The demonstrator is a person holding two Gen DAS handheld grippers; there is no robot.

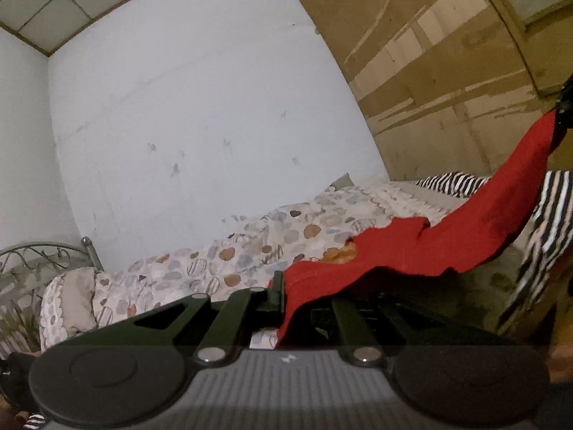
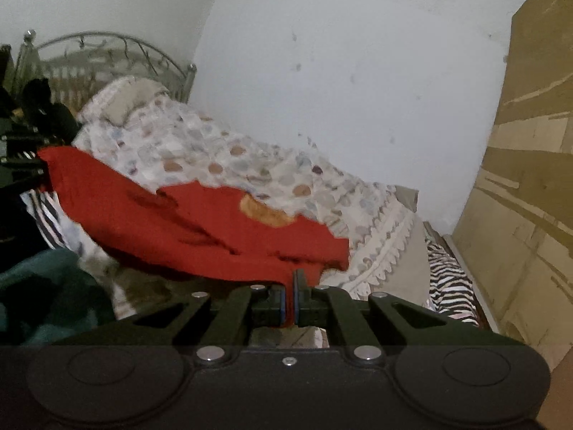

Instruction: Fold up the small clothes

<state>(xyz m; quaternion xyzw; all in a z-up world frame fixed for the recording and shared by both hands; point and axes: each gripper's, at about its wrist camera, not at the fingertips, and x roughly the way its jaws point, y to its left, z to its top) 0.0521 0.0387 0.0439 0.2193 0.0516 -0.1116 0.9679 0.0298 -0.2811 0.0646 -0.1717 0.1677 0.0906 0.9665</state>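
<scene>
A small red garment (image 1: 429, 240) with an orange patch hangs in the air above the bed, stretched between my two grippers. My left gripper (image 1: 284, 290) is shut on one edge of it; the cloth drapes over and hides its right finger. In the left wrist view the far end of the cloth rises to my right gripper (image 1: 564, 107) at the right edge. In the right wrist view my right gripper (image 2: 290, 286) is shut on the red garment (image 2: 186, 218), whose other end runs to my left gripper (image 2: 34, 165) at the far left.
The bed (image 1: 250, 247) carries a spotted cover, with a pillow (image 2: 121, 100) and a metal headboard (image 2: 100, 53) at one end. Striped black-and-white cloth (image 1: 548, 222) and a teal cloth (image 2: 46, 286) lie near. A white wall (image 1: 215, 107) and a brown wardrobe (image 1: 447, 64) stand behind.
</scene>
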